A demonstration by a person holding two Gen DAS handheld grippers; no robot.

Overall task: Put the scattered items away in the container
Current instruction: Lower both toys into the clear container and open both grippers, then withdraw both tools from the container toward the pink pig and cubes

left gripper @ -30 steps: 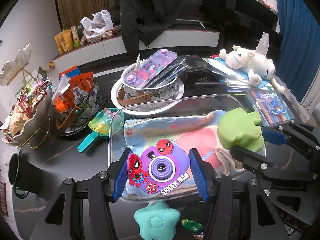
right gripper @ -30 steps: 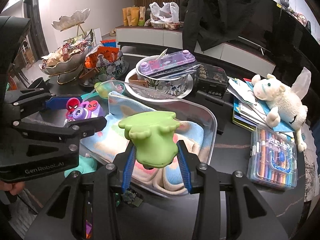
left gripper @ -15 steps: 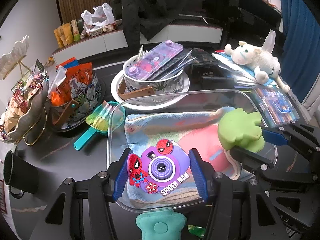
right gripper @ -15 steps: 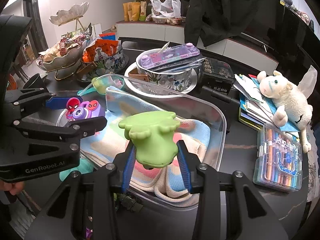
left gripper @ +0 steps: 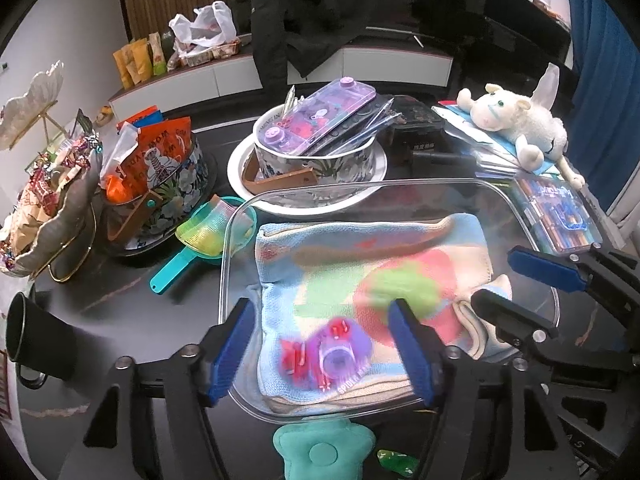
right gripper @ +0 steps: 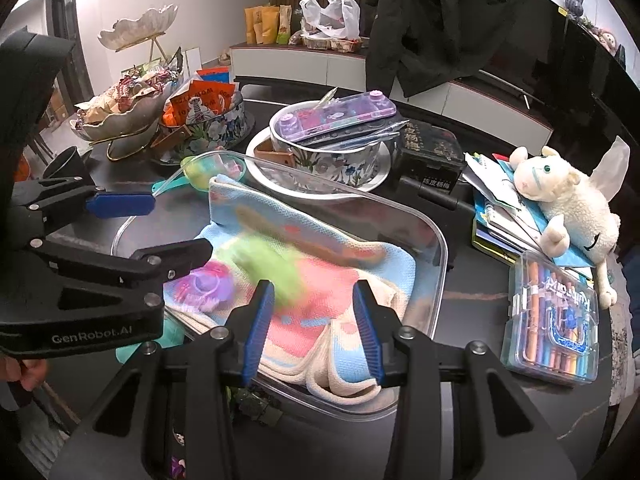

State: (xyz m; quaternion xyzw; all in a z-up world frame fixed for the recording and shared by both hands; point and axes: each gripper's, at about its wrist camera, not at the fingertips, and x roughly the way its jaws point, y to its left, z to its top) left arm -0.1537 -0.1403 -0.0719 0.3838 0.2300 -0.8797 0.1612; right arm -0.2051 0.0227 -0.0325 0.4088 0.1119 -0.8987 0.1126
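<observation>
Change: half a second ago each pair of tongs was clamped on a toy; now both have let go, and the toys show as motion blurs over the towel.
Left tongs (left gripper: 326,342): spread apart, empty, held above the near end of the container (left gripper: 532,236).
Right tongs (right gripper: 314,322): likewise apart and empty, over the container's near right corner.
Camera toy (left gripper: 332,354): purple Spider-Man piece, blurred, on or just above the towel (left gripper: 360,248) inside the container; whether it has settled I cannot tell.
Green toy (right gripper: 268,264): a green smear over the towel's middle, also inside the container's outline.
Meaning: two items look delivered together; this pair of drops is most likely done once they come to rest.
Left to do: a teal star (left gripper: 324,450) sits on the counter just outside the near rim, with a small green piece (left gripper: 394,460) beside it; both probably come next.
</observation>
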